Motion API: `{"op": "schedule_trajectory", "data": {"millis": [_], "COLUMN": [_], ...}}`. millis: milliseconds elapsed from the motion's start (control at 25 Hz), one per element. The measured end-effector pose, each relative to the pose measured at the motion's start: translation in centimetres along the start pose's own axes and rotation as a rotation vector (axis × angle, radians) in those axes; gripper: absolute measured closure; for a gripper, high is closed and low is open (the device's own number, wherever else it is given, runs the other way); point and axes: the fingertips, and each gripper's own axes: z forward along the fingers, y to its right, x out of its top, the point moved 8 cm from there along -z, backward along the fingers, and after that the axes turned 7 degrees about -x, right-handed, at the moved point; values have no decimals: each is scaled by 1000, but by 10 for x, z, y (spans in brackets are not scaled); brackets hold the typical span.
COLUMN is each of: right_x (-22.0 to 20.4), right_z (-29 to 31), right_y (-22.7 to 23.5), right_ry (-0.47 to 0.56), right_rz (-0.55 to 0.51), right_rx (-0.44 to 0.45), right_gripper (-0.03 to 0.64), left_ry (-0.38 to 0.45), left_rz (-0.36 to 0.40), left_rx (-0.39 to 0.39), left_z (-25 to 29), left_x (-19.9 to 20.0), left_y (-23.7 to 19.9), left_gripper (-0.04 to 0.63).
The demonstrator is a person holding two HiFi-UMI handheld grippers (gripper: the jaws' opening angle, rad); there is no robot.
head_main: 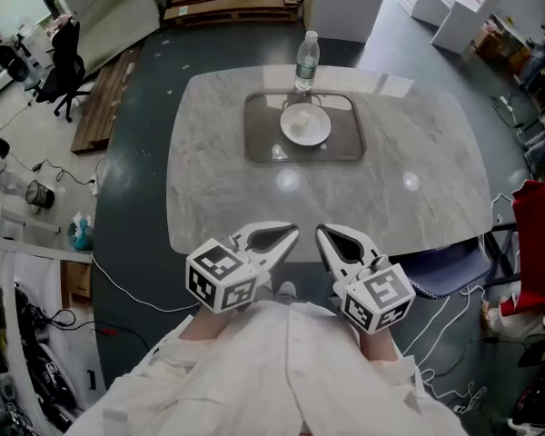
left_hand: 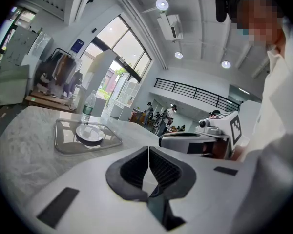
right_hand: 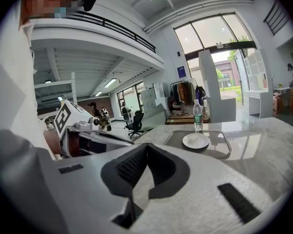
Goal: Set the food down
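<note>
Closest to me, low in the middle of the frame, my left hand-held gripper (head_main: 289, 234) and right hand-held gripper (head_main: 325, 234) sit side by side at the bench's (head_main: 418, 180) near edge, each with its jaws closed together on nothing. Well apart from them, in the upper middle, the pale food (head_main: 300, 125) lies on a white plate (head_main: 320, 136) in a grey tray (head_main: 259, 148), with a water bottle (head_main: 306, 60) at its far edge.

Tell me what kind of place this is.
Probably an open-plan workshop or lab office in a tall hall. A marble-look table stands with an office chair and stacked wooden boards nearby. There is also a railed mezzanine and big windows.
</note>
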Motion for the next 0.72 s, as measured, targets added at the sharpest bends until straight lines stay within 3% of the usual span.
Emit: {"op": "schedule_trajectory", "data": {"millis": [240, 720], "right_x": [-3, -9], "right_z": [-1, 2], "right_y": [-3, 4], "right_ry": [-16, -99], "right_rz": [-13, -11], "right_rx": [-8, -47], "right_gripper": [614, 614], "left_ry": [-28, -28], "left_rz": [26, -2], "left_rx": [-16, -45], "left_z": [0, 3], "left_x": [-3, -3], "left_y": [6, 4], "left_gripper": [575, 575]}}
